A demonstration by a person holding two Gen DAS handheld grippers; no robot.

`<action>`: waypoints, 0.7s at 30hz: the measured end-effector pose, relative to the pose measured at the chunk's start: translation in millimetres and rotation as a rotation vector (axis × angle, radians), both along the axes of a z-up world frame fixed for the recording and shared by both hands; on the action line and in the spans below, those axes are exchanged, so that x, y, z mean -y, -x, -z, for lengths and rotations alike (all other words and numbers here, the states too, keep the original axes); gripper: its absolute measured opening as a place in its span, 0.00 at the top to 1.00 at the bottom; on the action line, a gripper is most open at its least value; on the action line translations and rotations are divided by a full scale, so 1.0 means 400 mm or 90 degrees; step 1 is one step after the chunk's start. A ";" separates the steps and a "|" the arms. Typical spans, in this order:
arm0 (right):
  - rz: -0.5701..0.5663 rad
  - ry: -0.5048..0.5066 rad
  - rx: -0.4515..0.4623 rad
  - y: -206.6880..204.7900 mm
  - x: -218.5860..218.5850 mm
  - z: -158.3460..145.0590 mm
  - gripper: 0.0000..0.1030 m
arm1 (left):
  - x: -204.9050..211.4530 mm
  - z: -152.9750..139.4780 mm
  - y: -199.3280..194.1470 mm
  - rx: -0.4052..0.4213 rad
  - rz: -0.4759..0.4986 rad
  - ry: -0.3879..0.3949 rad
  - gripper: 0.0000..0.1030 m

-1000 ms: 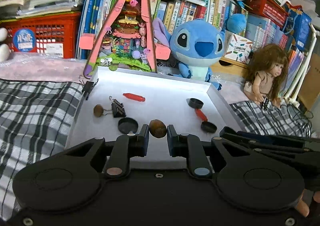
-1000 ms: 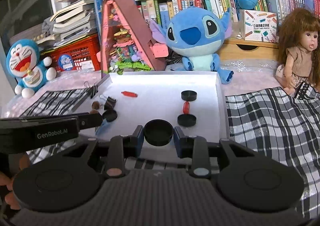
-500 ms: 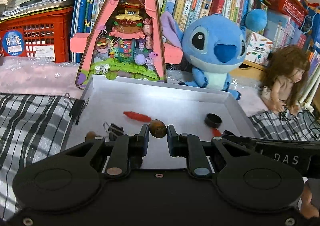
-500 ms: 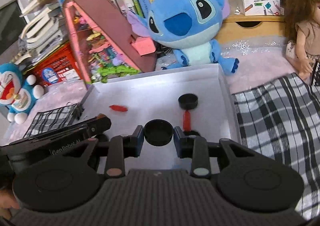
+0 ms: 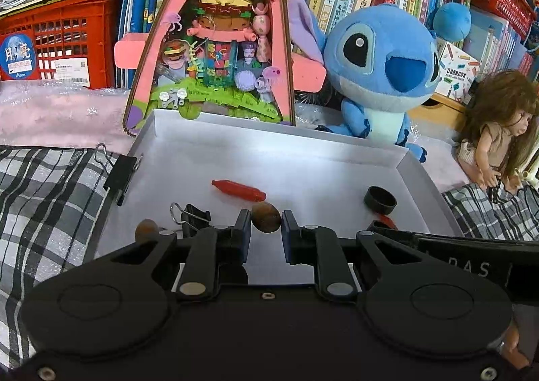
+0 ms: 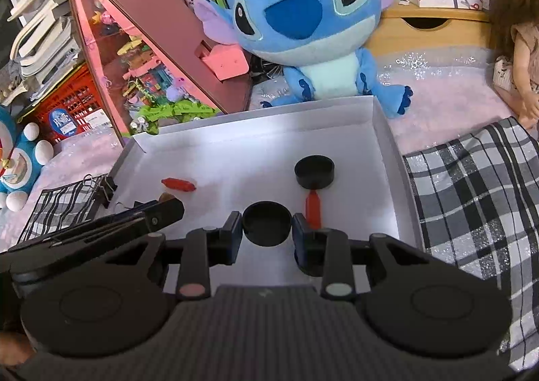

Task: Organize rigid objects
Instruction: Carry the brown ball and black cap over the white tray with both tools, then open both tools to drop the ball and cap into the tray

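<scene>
Left gripper [image 5: 266,232] jaws clenched on brown nut [image 5: 265,216]; right gripper [image 6: 267,233] jaws clenched on black cap [image 6: 266,223].

Brown nut [image 5: 265,216], black cap [image 6: 266,223], both clamped.

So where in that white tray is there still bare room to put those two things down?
The widest bare patch in the white cardboard tray lies along its far wall, beyond the red capsule-shaped piece and the black round cap. The left near corner is crowded: black binder clip, brown nut. The right side holds another red piece.
</scene>
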State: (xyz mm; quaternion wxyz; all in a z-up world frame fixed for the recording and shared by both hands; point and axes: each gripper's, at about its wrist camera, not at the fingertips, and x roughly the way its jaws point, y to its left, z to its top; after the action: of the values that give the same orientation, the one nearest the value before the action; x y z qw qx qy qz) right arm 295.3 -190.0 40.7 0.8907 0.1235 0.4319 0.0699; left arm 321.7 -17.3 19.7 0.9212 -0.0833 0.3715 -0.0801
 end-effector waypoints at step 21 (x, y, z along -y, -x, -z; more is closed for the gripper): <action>0.007 0.016 -0.005 -0.012 -0.018 0.020 0.62 | 0.005 0.022 -0.004 -0.001 -0.005 -0.024 0.82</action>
State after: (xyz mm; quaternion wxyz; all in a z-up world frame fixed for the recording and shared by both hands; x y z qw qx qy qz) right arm 300.1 -182.8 32.7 0.8908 0.1149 0.4355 0.0595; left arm 323.1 -19.5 10.7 0.9225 -0.0673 0.3736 -0.0693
